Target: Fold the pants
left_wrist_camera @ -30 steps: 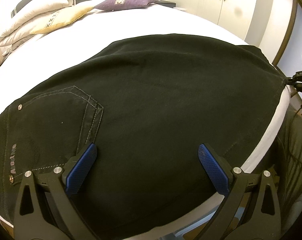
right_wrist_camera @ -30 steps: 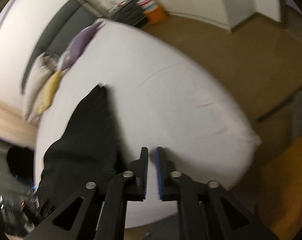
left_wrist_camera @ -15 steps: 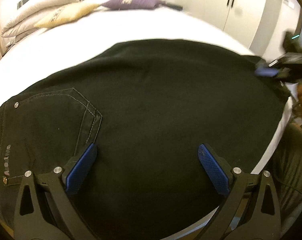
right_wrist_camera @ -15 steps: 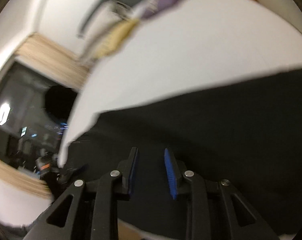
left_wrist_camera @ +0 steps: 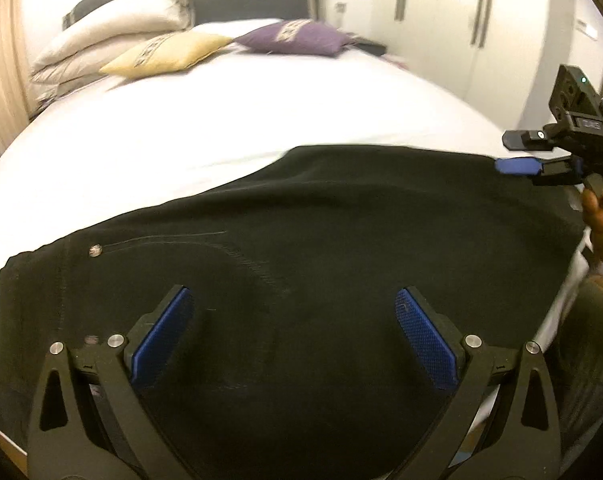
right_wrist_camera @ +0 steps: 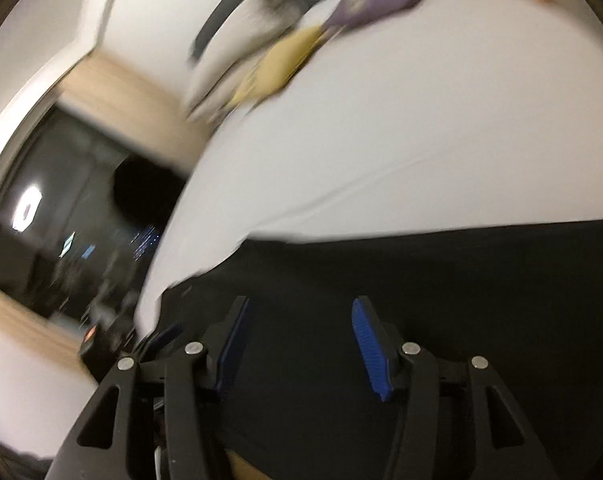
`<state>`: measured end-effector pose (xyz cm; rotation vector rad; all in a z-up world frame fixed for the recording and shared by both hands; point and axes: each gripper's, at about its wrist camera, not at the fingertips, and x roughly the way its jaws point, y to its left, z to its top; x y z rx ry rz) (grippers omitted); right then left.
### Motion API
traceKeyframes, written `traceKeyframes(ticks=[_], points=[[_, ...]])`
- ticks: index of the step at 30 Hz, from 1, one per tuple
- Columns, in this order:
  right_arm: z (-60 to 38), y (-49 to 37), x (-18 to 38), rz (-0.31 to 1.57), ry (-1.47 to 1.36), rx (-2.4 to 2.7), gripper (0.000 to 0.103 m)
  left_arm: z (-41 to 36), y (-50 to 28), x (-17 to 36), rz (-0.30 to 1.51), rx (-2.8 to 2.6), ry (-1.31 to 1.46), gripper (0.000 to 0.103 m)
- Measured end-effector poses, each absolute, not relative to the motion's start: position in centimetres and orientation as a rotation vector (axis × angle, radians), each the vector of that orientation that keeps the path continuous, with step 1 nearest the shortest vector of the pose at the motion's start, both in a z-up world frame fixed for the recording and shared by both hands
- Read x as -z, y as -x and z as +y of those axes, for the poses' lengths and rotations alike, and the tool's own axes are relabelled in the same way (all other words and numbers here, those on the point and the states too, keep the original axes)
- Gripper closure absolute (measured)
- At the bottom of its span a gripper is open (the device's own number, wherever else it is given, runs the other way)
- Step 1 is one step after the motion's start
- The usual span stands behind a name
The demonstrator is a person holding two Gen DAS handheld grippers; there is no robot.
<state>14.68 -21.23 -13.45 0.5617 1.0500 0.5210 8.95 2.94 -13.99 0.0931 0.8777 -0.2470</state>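
Black pants [left_wrist_camera: 321, 240] lie flat across the white bed [left_wrist_camera: 241, 120]. Your left tool [left_wrist_camera: 293, 324] and right tool [right_wrist_camera: 297, 340] hover over opposite ends, both spread wide, empty, poised to grab.

No readable text is showing anywhere: the black pants [left_wrist_camera: 301, 280] are presenting only a metal rivet [left_wrist_camera: 95, 250], and any label there is perhaps blurred away.
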Motion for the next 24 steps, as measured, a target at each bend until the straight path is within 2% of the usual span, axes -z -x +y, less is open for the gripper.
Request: traceKeyframes(ticks=[2,3,4,5,8,12,15,18,19,20,24], points=[[-19.2,-16.9,16.5,1.149,-0.548,-0.51,0.05,4.4,-9.4,15.0,0.942,0.215,-0.08,0.0],[-19.2,-18.0,18.1,1.198,-0.532,-0.442,0.059,4.9,-9.4,15.8,0.979,0.201,-0.078,0.001],[-19.8,-18.4,18.8,1.215,-0.543,-0.407,0.083,5.4,-8.9,16.2,0.982,0.203,-0.088,0.001],[-20.6,-18.9,18.9,1.218,-0.564,-0.36,0.09,5.5,-8.0,16.0,0.955,0.212,-0.11,0.0],[-20.1,-19.9,15.5,1.167,-0.375,-0.238,0.085,4.6,-5.9,15.1,0.936,0.198,-0.155,0.0],[-14.5,-20.3,12.4,1.141,-0.294,-0.518,0.082,5.6,-5.2,13.0,0.881,0.227,-0.068,0.0],[-8.2,-22.3,13.2,1.201,-0.193,-0.671,0.082,6.1,-6.3,12.2,0.869,0.199,-0.038,0.0],[-4.7,-24.4,16.8,1.331,-0.128,-0.682,0.082,7.0,-7.1,13.3,0.915,0.141,-0.006,0.0],[-4.6,-25.0,18.3,1.353,-0.1,-0.636,0.09,7.5,-7.2,14.0,0.942,0.125,0.008,0.0],[-4.8,-25.7,19.0,1.356,-0.104,-0.618,0.103,7.9,-7.0,14.7,0.957,0.112,0.019,0.0],[-8.5,-29.5,20.7,1.343,-0.303,-0.5,0.103,7.3,-5.9,15.2,0.931,0.112,-0.025,0.0]])
